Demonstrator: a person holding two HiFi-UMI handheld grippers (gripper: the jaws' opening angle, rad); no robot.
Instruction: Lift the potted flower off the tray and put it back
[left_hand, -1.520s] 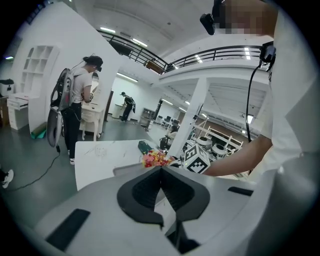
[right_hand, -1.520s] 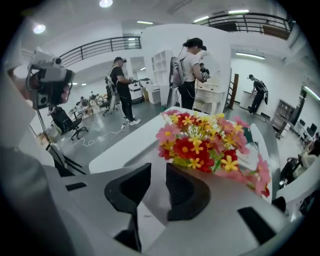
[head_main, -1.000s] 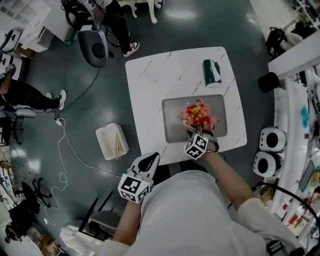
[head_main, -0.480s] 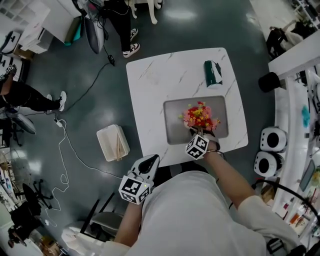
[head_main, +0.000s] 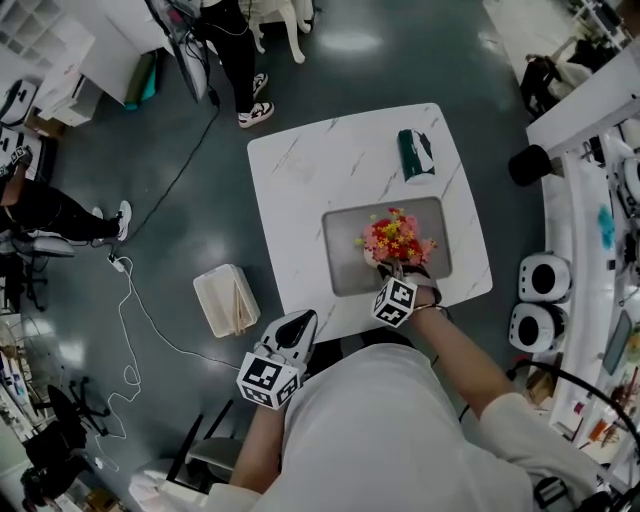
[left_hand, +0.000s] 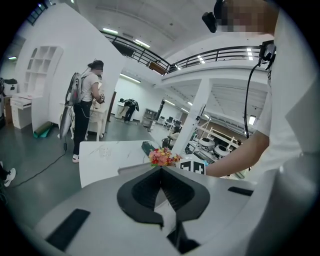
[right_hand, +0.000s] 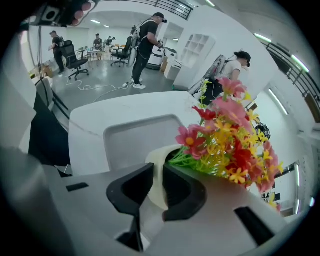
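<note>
Gripping state, right gripper (right_hand: 157, 176): the jaws have just been closing and now stand a narrow gap apart, with the cream rim of the potted flower (right_hand: 220, 137) pinched between the pads; one jaw lies outside the pot wall, the other inside it against the green stems.
Right gripper in head view (head_main: 397, 270): tips at the near side of the flowers, marker cube just behind them.
Right hand pose: forearm reaches from the body out over the near table edge; the gripper tilts steeply downward onto the pot.
Left gripper (left_hand: 161, 172): jaws closed tip to tip, nothing between them.
Left hand pose: left gripper in head view (head_main: 300, 322) is held off the near edge of the table (head_main: 310, 170), well apart from the pot, pointing toward the table with a slight downward tilt.
Potted flower (head_main: 397, 237): inside the outline of the grey tray (head_main: 345, 255), toward its near side; the pot's base is hidden, so contact with the tray floor cannot be confirmed.
Tray in right gripper view (right_hand: 132, 135): bare beyond the pot.
</note>
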